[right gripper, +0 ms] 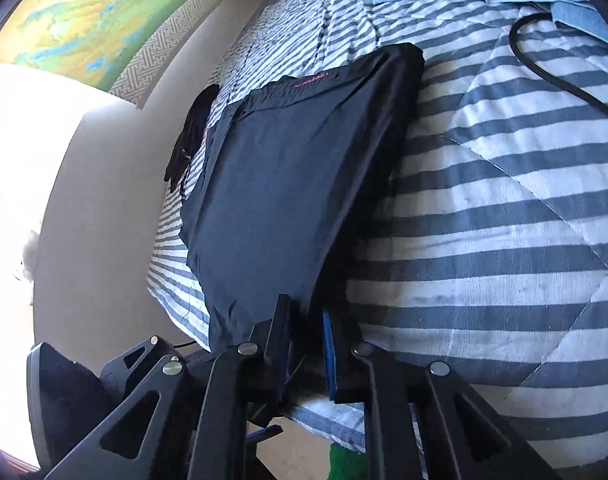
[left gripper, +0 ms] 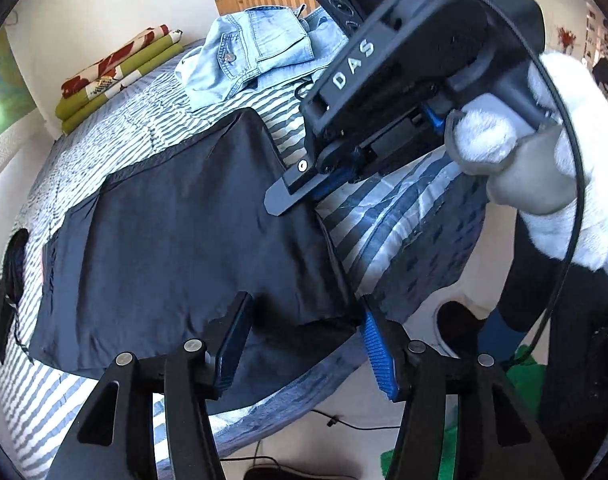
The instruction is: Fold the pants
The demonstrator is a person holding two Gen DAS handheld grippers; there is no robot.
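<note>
Left wrist view: the dark pants (left gripper: 176, 240) lie folded flat on the bed (left gripper: 116, 120), running from the near edge toward the far left side, with striped quilt showing bare on both sides of them. I see open quilt between the pants and the denim clothes (left gripper: 256, 52) heaped farther back; folded green and floral bedding (left gripper: 116, 76) lies by the wall.

My left gripper (left gripper: 300, 344) hangs tilted down at the near hem, its jaws apart, the hem's corner lying between them with no pad pressing on it. My right gripper (left gripper: 288, 196) comes in from the upper right, held in a white fuzzy glove (left gripper: 544, 152), its tip at the pants' right edge.

Right wrist view: the right gripper (right gripper: 306, 340) has its jaws drawn close on the near edge of the pants (right gripper: 288, 184); dark cloth sits between the pads. Fabric is smooth and matte, with a thin red line of stitching near the far end. A black cable (right gripper: 552, 68) lies on the quilt to the right.
</note>
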